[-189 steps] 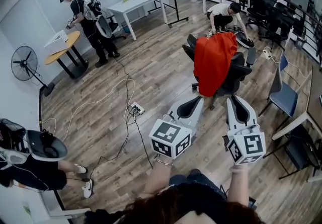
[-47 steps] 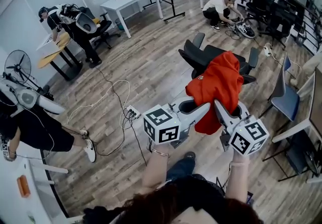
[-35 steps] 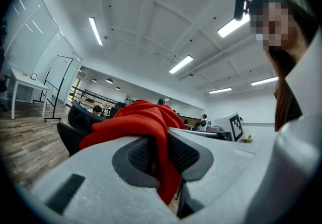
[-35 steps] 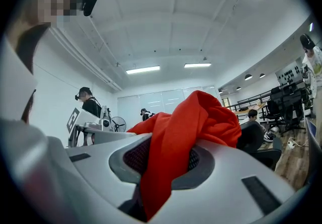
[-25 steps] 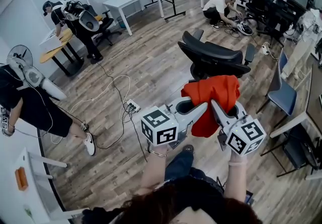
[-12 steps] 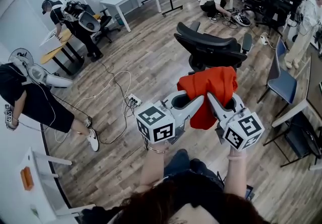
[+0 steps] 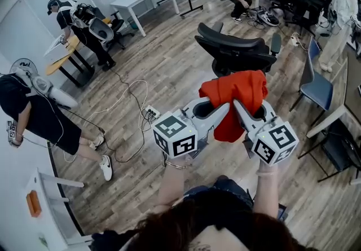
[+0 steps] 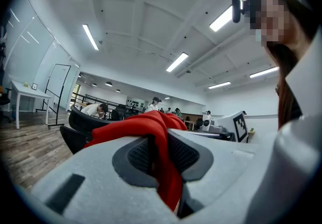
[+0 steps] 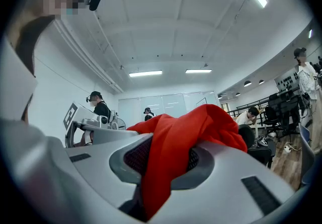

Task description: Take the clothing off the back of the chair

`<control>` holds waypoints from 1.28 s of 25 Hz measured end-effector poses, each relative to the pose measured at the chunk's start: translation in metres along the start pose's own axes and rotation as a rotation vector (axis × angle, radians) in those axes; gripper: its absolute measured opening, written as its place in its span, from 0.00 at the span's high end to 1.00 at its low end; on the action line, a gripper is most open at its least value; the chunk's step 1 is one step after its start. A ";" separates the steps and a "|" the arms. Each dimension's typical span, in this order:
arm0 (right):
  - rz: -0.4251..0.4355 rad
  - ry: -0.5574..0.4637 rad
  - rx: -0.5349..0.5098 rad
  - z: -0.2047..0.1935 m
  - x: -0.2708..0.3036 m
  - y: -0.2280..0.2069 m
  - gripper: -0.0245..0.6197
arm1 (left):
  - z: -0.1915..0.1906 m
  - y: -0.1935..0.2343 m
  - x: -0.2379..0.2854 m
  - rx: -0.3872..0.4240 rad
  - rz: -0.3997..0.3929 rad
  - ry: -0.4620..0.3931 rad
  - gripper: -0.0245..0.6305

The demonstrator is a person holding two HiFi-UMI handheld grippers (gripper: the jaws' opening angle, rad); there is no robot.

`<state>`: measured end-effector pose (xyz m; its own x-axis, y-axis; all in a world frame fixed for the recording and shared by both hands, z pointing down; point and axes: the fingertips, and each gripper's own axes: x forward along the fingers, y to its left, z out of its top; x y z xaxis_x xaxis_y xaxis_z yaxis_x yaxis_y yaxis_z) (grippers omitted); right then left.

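Two tools grip the red clothing [image 7: 241, 91]: the left tool [image 7: 224, 109] and the right tool [image 7: 237, 104] each have jaws nearly closed, pinching a fold of fabric. The garment hangs between them, clear of the black chair [image 7: 237, 52] at its 12 o'clock.

A wood-plank floor [image 7: 169, 69] carries a black office chair [image 7: 237, 52], with a blue chair [image 7: 317, 86] well off to its right. A white power strip [image 7: 151, 113] and trailing cables [image 7: 133, 91] lie on the boards left of it.
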<state>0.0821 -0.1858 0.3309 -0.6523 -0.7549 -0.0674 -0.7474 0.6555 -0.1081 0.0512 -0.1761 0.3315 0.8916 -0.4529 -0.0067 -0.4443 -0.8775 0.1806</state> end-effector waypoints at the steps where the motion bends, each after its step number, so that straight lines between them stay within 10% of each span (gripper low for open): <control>1: -0.002 0.001 0.000 0.000 0.000 0.002 0.83 | 0.000 0.000 -0.002 0.000 -0.001 0.000 0.86; 32: -0.070 0.014 -0.020 0.010 -0.027 0.105 0.83 | 0.010 -0.053 -0.093 -0.005 -0.051 -0.026 0.85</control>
<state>0.0224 -0.0967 0.3113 -0.6001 -0.7985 -0.0464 -0.7934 0.6017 -0.0924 -0.0096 -0.0891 0.3129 0.9103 -0.4119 -0.0416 -0.3982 -0.8985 0.1846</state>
